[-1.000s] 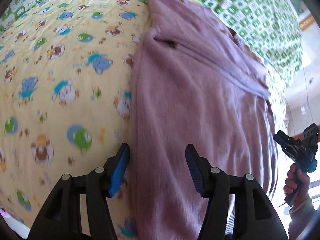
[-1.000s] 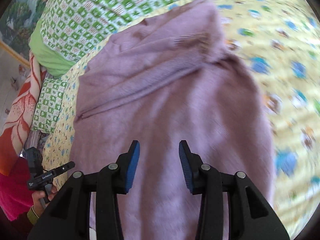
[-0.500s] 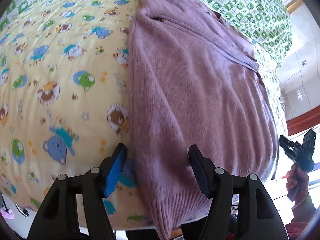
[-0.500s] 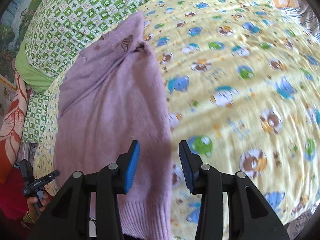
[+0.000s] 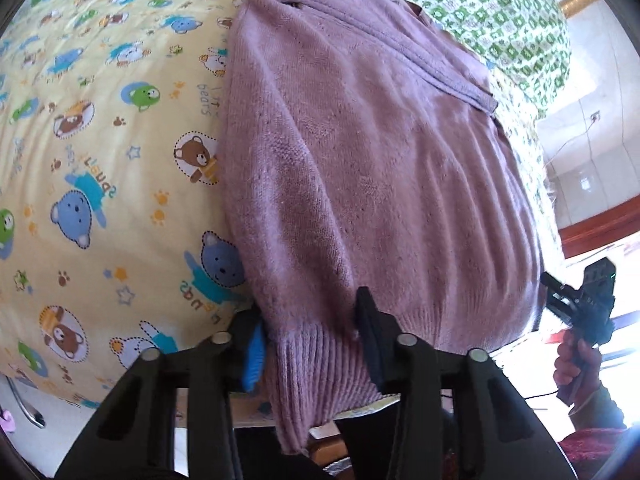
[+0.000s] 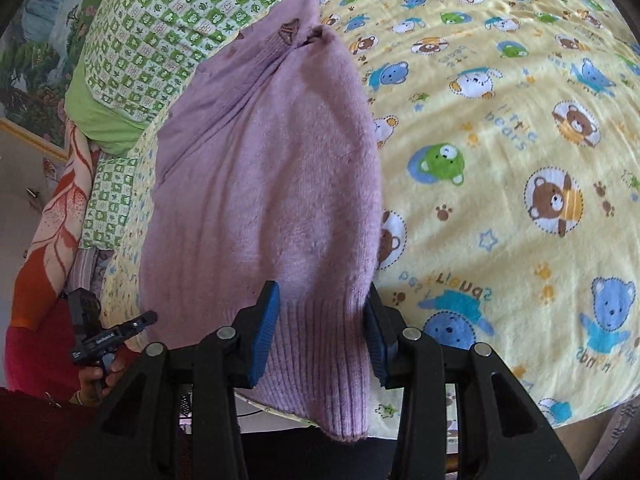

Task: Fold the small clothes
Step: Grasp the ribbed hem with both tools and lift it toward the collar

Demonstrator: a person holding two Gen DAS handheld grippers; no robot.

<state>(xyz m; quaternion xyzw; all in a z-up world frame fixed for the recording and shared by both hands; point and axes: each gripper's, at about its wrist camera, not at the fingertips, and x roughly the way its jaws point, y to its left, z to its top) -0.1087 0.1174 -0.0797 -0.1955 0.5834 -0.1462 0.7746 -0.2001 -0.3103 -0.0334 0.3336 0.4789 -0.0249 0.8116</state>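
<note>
The purple knit sweater (image 5: 380, 168) lies flat on the yellow bear-print bedsheet (image 5: 100, 160), its ribbed hem (image 6: 320, 360) hanging over the bed's near edge. Half a second ago both my grippers hovered short of the hem; now each has come down around it. My left gripper (image 5: 312, 344) is spread wide, hem between its fingers, not pinched. My right gripper (image 6: 320, 332) likewise straddles the hem, gaping. Beyond the fingers lies a green checked quilt (image 6: 160, 20).
</note>
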